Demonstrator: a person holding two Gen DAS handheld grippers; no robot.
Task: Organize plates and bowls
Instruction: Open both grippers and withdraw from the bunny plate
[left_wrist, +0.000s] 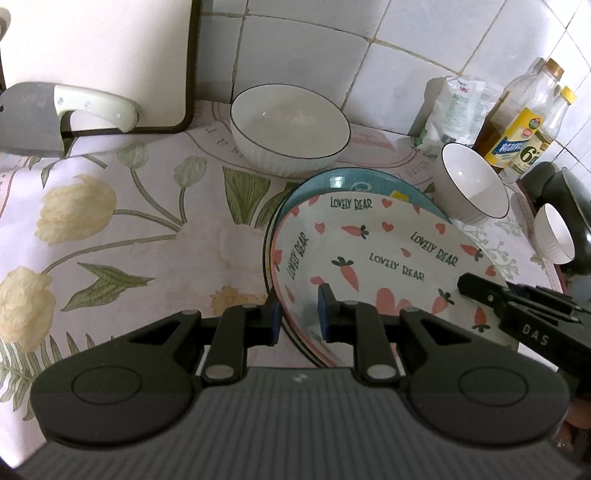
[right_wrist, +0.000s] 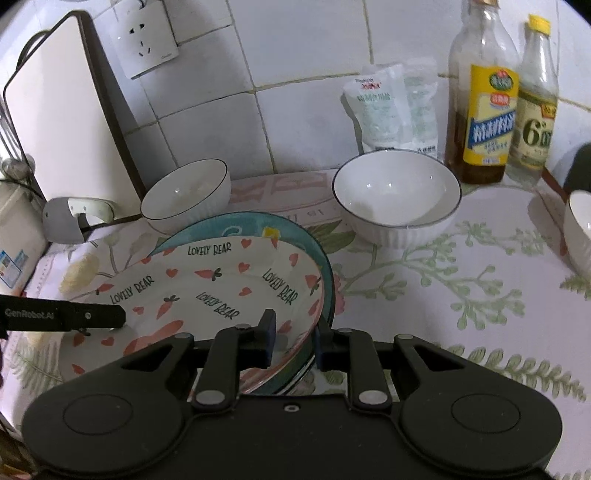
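Note:
A white plate (left_wrist: 369, 243) (right_wrist: 207, 280) printed with carrots and "LOVELY BEAR" lies in a teal plate (left_wrist: 332, 181) (right_wrist: 295, 229) on the flowered cloth. My left gripper (left_wrist: 299, 321) is shut on the left rim of this stack. My right gripper (right_wrist: 293, 343) straddles the right rim, one pad inside and one outside, and looks slack. Behind the plates stand a large white bowl (left_wrist: 290, 129) (right_wrist: 184, 195), a medium one (left_wrist: 471, 184) (right_wrist: 397, 195) and a small one (left_wrist: 554, 236) (right_wrist: 580, 229).
A cleaver (left_wrist: 33, 118) (right_wrist: 66, 218) leans by a white cutting board (left_wrist: 110, 55) (right_wrist: 55, 110) at the back left. Two bottles (left_wrist: 524, 122) (right_wrist: 480, 110) and a white pouch (left_wrist: 454, 110) (right_wrist: 395, 107) stand against the tiled wall. A dark pot (left_wrist: 569, 192) sits far right.

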